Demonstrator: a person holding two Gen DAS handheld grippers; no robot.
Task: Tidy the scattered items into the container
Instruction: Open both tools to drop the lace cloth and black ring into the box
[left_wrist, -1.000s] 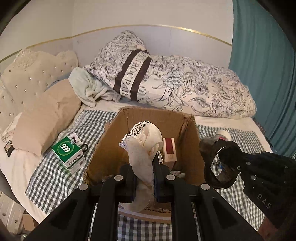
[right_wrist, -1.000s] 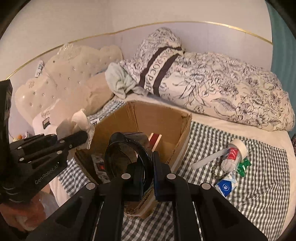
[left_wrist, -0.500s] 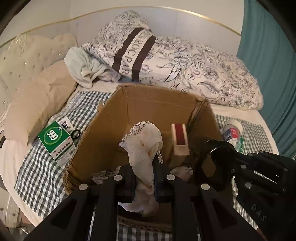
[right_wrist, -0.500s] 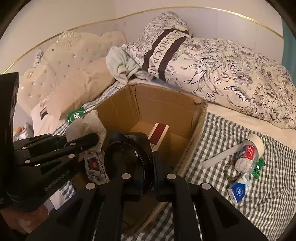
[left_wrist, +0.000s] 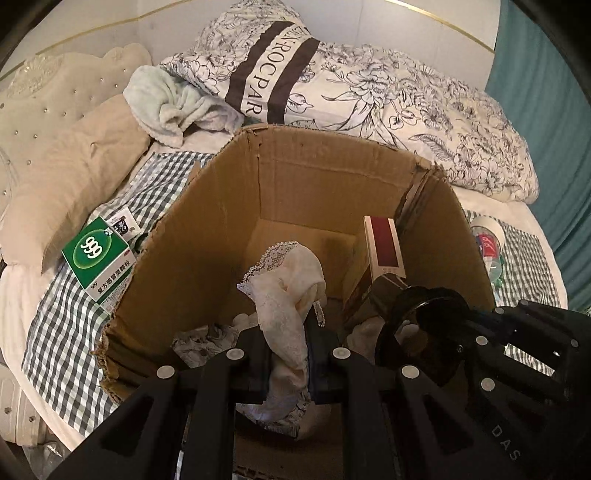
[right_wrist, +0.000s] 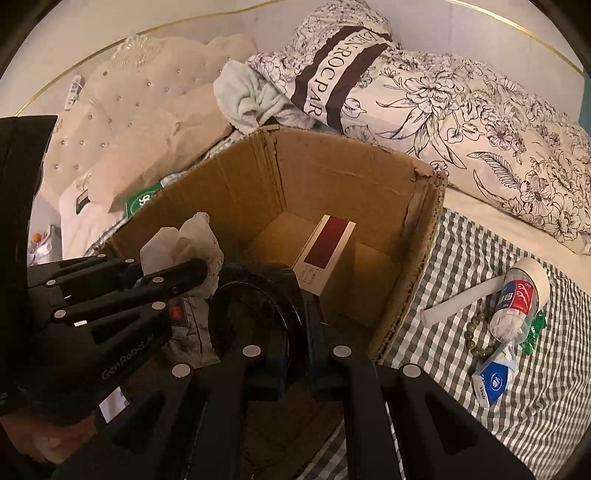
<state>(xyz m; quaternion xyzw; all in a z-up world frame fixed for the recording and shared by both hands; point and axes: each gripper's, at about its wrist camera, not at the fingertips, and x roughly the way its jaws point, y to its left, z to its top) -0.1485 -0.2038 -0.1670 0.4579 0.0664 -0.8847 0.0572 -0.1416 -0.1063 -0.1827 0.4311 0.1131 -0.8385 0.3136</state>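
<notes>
An open cardboard box (left_wrist: 317, 177) stands on the checked bedspread, and both grippers hang over its near side. My left gripper (left_wrist: 288, 354) is shut on a cream lace-edged cloth (left_wrist: 291, 288) that bulges up between the fingers. In the right wrist view my right gripper (right_wrist: 295, 332) is shut on the rim of a dark round dish (right_wrist: 251, 321). The same dish (left_wrist: 417, 325) shows at the lower right of the left wrist view. A red-and-white carton (right_wrist: 327, 251) leans inside the box (right_wrist: 332, 173), with patterned fabric (left_wrist: 203, 339) on its floor.
A green 999 carton (left_wrist: 99, 258) lies left of the box. To its right lie a small bottle (right_wrist: 517, 299), a white tube (right_wrist: 458, 306), a bead bracelet (right_wrist: 476, 332), a blue-and-white packet (right_wrist: 495, 380) and a green wrapper (right_wrist: 533, 332). Pillows and a floral quilt (left_wrist: 406, 103) lie behind.
Both grippers have come down and forward over the box, so its opening now fills more of each view. The cloth and the dish stay gripped.
</notes>
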